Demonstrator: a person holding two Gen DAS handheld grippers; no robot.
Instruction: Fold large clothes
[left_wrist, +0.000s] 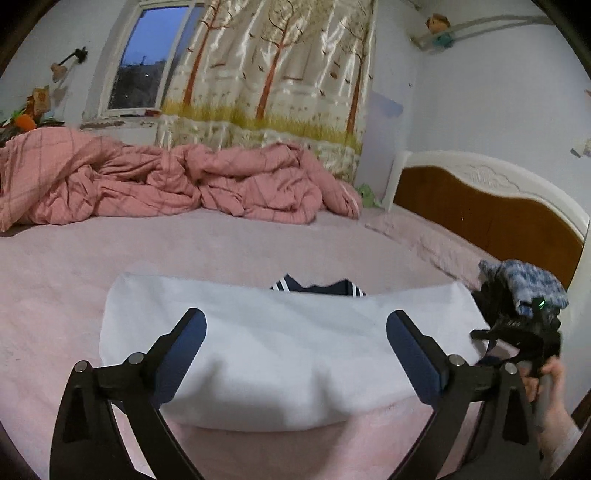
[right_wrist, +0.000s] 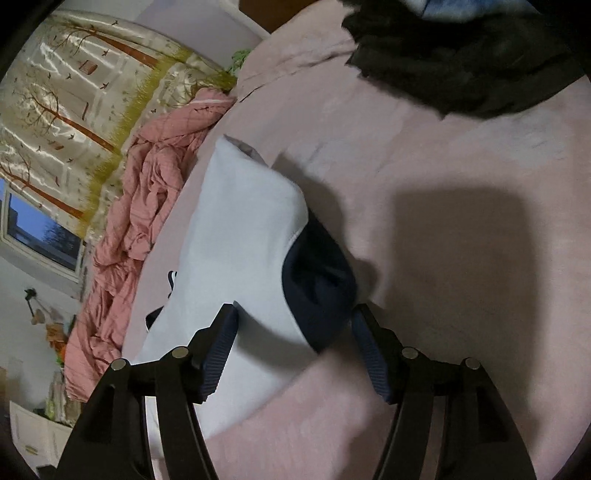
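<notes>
A white garment (left_wrist: 280, 354) with navy trim lies folded into a wide band on the pink bed sheet (left_wrist: 55, 295). Its navy striped collar (left_wrist: 317, 288) shows at the far edge. My left gripper (left_wrist: 295, 332) is open, its fingers spread over the garment's middle, holding nothing. My right gripper (right_wrist: 293, 325) is open at the garment's (right_wrist: 240, 240) right end, its fingers either side of the navy cuff (right_wrist: 317, 291). The right gripper also shows in the left wrist view (left_wrist: 517, 328) at the garment's right edge.
A crumpled pink checked duvet (left_wrist: 166, 181) lies along the far side of the bed. A wooden headboard (left_wrist: 480, 210) with white trim stands at the right. A dark garment pile (right_wrist: 461, 55) lies near the headboard. A tree-print curtain (left_wrist: 273, 66) and a window (left_wrist: 147, 59) are behind.
</notes>
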